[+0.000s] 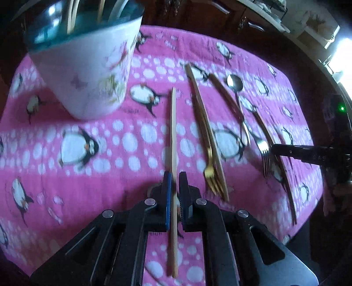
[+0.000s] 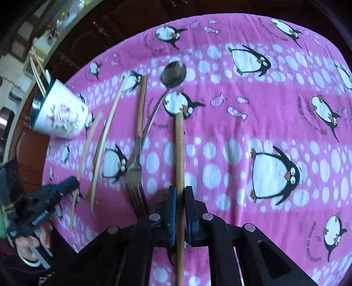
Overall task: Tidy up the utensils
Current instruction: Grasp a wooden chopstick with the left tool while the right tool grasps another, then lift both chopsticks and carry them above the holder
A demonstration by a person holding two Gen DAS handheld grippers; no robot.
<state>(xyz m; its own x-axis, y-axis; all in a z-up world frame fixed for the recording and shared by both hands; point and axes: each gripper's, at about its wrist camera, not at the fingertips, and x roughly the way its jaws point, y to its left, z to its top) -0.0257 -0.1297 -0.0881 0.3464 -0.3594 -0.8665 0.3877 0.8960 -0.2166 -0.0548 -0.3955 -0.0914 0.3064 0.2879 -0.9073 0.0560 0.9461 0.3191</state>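
My left gripper (image 1: pixel 175 179) is shut on a thin pale chopstick (image 1: pixel 173 132) that points away over the pink penguin cloth; it also shows in the right wrist view (image 2: pixel 73 187). My right gripper (image 2: pixel 180 193) is shut on a thicker brown wooden stick (image 2: pixel 179 149). A white floral cup (image 1: pixel 88 72) with a blue inside holds several sticks at the far left; it also shows in the right wrist view (image 2: pixel 59 114). On the cloth lie a gold fork (image 1: pixel 210 167), a silver fork (image 2: pixel 135 176), a silver spoon (image 2: pixel 173 71) and more sticks (image 2: pixel 105 136).
The pink penguin cloth (image 2: pixel 264 123) covers a dark table (image 1: pixel 286 52). Dark wooden cabinets (image 1: pixel 220 13) stand beyond the far edge. The right half of the cloth holds no utensils. The right gripper's finger (image 1: pixel 292 151) reaches in at the left wrist view's right side.
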